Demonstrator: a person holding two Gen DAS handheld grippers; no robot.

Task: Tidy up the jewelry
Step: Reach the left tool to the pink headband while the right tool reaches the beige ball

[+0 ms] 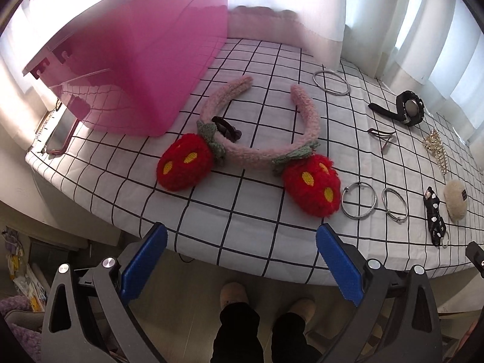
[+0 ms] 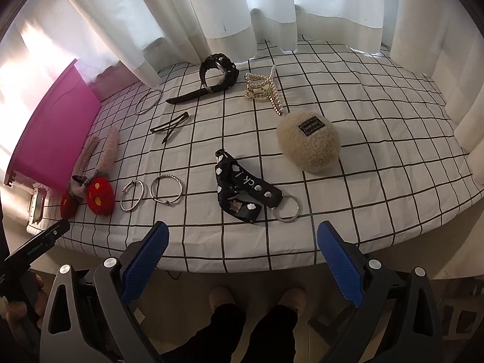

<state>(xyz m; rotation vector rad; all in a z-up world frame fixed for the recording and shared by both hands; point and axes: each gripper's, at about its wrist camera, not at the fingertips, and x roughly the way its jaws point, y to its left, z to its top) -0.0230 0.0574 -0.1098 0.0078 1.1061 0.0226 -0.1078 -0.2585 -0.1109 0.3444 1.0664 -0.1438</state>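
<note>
Both claws hang empty, jaws apart. The strawberry headband (image 1: pixel 257 151) lies just ahead of the left gripper (image 1: pixel 242 263): light, plush, springy; best pinched at its slim pink arc. Right gripper (image 2: pixel 240 263) idles.

strawberry headband (image 1: pixel 257 139) beside pink box (image 1: pixel 145 69)

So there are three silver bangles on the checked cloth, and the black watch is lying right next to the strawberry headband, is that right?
Not quite. The three silver bangles are there, but the black watch lies at the far edge of the checked cloth by the curtain, beside the pearl hair claw, well apart from the strawberry headband. The right wrist view shows it.
</note>
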